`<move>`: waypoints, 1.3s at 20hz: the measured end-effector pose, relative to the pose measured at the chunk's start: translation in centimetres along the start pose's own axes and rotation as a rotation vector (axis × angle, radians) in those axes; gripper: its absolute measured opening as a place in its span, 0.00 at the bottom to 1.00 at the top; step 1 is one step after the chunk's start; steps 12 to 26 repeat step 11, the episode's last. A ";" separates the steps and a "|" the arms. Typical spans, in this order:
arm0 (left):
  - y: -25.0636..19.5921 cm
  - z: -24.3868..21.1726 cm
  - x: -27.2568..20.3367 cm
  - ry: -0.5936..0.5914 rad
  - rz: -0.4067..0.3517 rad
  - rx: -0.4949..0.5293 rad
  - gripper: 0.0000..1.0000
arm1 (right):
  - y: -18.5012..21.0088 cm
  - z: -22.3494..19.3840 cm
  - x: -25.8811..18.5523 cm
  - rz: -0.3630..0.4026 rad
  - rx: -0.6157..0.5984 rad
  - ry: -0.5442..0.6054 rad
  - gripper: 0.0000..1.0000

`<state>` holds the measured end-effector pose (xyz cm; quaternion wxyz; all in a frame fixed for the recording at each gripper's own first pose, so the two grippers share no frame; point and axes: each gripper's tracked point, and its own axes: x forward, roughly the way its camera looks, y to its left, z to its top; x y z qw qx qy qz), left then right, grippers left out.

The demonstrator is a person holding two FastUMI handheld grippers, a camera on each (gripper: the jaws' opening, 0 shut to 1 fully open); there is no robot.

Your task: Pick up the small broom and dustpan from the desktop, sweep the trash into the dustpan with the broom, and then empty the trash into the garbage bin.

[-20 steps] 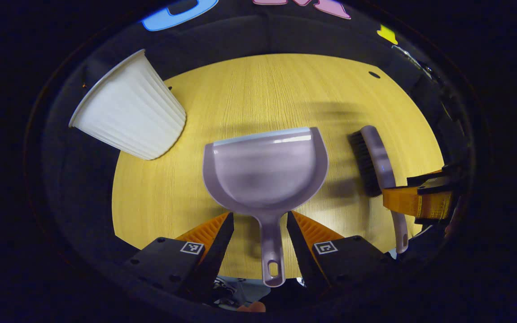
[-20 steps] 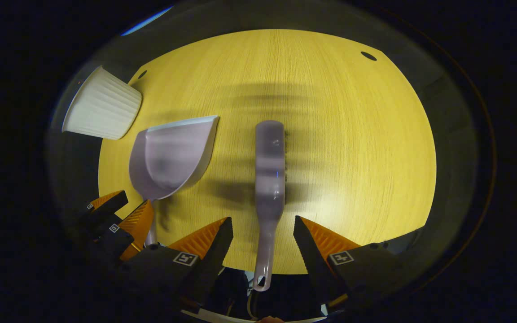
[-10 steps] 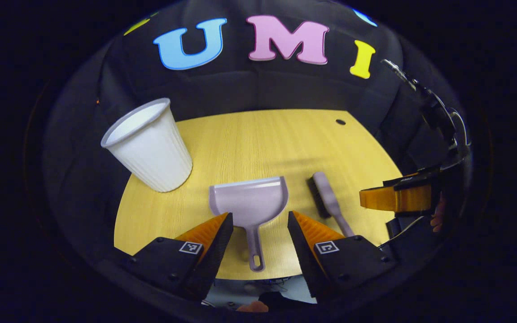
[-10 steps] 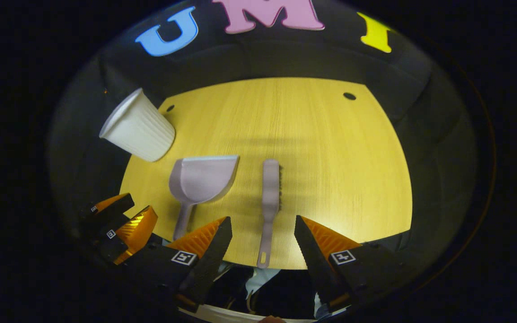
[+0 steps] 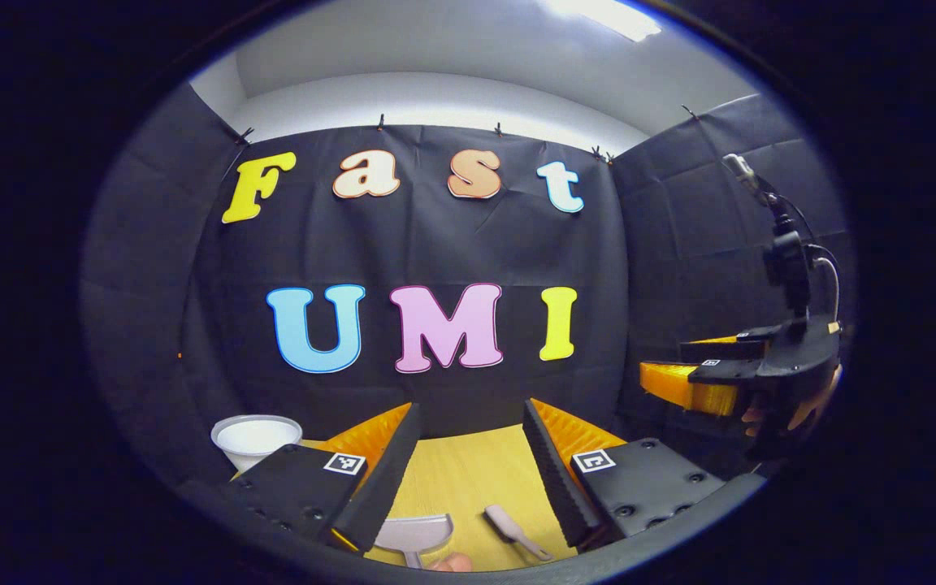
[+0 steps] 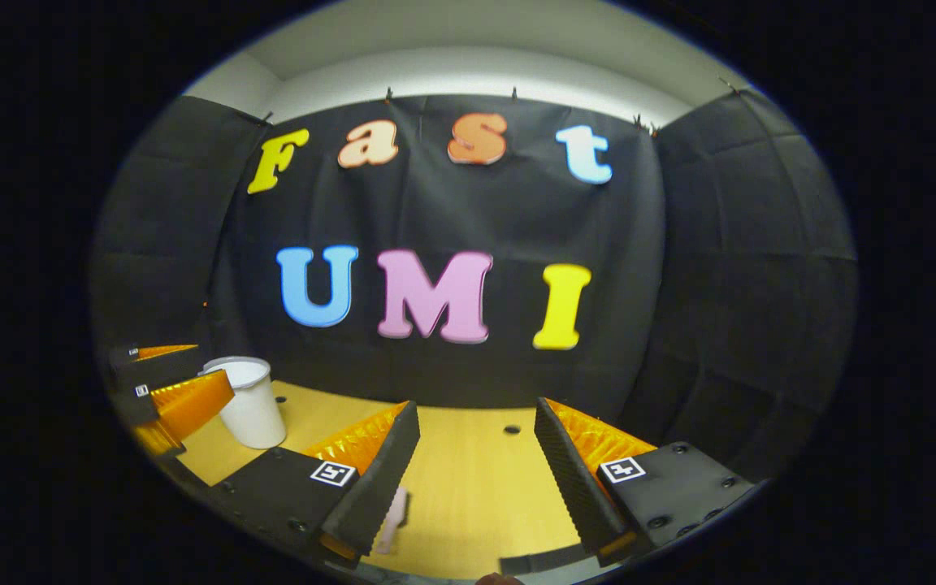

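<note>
The lilac dustpan [image 5: 415, 532] and the small broom [image 5: 513, 530] lie side by side on the yellow wooden desktop [image 5: 468, 471], low in the left gripper view. My left gripper [image 5: 468, 463] hovers well above and behind them, open and holding nothing. My right gripper [image 6: 476, 463] is also open and holds nothing. A pale lilac piece [image 6: 393, 510] peeks out beside its left finger; I cannot tell which tool it is. The white ribbed garbage bin [image 5: 255, 439] stands upright at the table's far left, also seen as the bin [image 6: 249, 402] in the right gripper view.
The right gripper [image 5: 712, 382], held by a hand [image 5: 809, 406], hangs at the right of the left gripper view. The left gripper [image 6: 167, 398] shows beside the bin in the right gripper view. Black cloth walls close the booth behind and at both sides. A small hole [image 6: 511, 428] marks the tabletop.
Both grippers have pulled up and back from the tools and tilted to face the back wall. The dustpan and broom stayed on the table. Both grippers stayed open.
</note>
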<state>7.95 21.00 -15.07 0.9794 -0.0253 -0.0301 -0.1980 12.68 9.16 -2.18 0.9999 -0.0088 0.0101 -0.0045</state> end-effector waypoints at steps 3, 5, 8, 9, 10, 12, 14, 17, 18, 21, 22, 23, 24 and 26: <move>-2.6 2.9 -3.3 -0.026 0.136 -0.079 0.76 | -3.4 3.7 -2.4 0.026 -0.014 -0.159 0.92; -5.1 4.3 -4.2 -0.049 0.199 -0.083 0.76 | -4.7 4.9 -2.7 0.074 -0.019 -0.200 0.93; -6.5 6.2 -5.2 -0.096 0.281 -0.021 0.76 | -4.8 4.3 -2.3 0.172 -0.003 -0.153 0.89; -7.1 7.0 -5.5 -0.113 0.278 0.005 0.76 | -4.8 4.4 -2.7 0.185 -0.005 -0.141 0.89; -7.8 7.5 -5.3 -0.121 0.270 0.021 0.76 | -4.8 4.7 -2.7 0.183 -0.008 -0.150 0.93; -8.3 7.4 -5.2 -0.103 0.251 0.032 0.76 | -5.0 4.9 -2.7 0.170 -0.008 -0.164 0.93; -8.3 7.4 -5.2 -0.103 0.251 0.032 0.76 | -5.0 4.9 -2.7 0.170 -0.008 -0.164 0.93; -8.3 7.4 -5.2 -0.103 0.251 0.032 0.76 | -5.0 4.9 -2.7 0.170 -0.008 -0.164 0.93; -8.3 7.4 -5.2 -0.103 0.251 0.032 0.76 | -5.0 4.9 -2.7 0.170 -0.008 -0.164 0.93; -8.3 7.4 -5.2 -0.103 0.251 0.032 0.76 | -5.0 4.9 -2.7 0.170 -0.008 -0.164 0.93; -8.3 7.4 -5.2 -0.103 0.251 0.032 0.76 | -5.0 4.9 -2.7 0.170 -0.008 -0.164 0.93; -8.3 7.4 -5.2 -0.103 0.251 0.032 0.76 | -5.0 4.9 -2.7 0.170 -0.008 -0.164 0.93; -8.3 7.4 -5.2 -0.103 0.251 0.032 0.76 | -5.0 4.9 -2.7 0.170 -0.008 -0.164 0.93; -8.3 7.4 -5.2 -0.103 0.251 0.032 0.76 | -5.0 4.9 -2.7 0.170 -0.008 -0.164 0.93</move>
